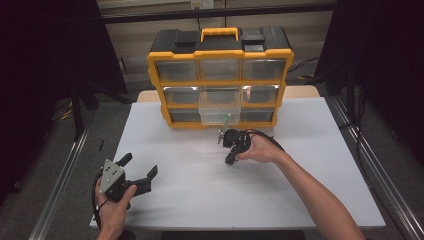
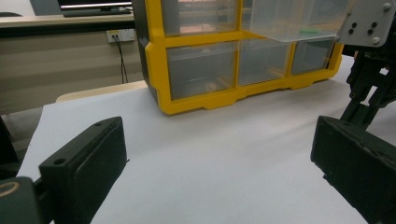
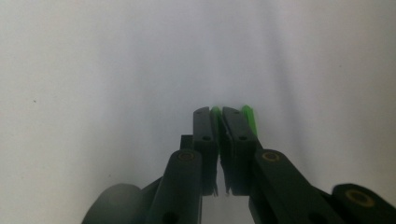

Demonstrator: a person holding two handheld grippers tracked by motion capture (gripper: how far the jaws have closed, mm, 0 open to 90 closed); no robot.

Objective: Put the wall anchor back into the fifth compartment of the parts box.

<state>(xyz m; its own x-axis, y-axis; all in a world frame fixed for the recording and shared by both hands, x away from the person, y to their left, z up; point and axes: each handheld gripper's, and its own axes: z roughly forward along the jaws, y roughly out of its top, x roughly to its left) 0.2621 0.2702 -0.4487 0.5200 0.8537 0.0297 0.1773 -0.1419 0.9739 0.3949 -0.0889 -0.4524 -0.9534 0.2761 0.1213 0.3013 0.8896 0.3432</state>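
The yellow-and-black plastic drawer cabinet (image 1: 220, 80) has its clear middle drawer (image 1: 219, 106) pulled out, holding a small green piece (image 2: 308, 31). The right gripper (image 3: 219, 116) is clenched on a thin green item (image 3: 247, 116); the left gripper (image 1: 137, 167) gapes, released.

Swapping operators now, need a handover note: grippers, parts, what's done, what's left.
Right gripper: jaws shut on a small green plastic piece, held just above the white table near the organiser.
Left gripper: jaws open, holding nothing, resting at the table's near left.
Yellow-and-black drawer organiser stands at the far edge; its clear plastic middle drawer is pulled out, with something green inside.
Done: drawer open, piece gripped.
Left: probably place the piece and close the drawer; which way the piece goes I cannot tell.
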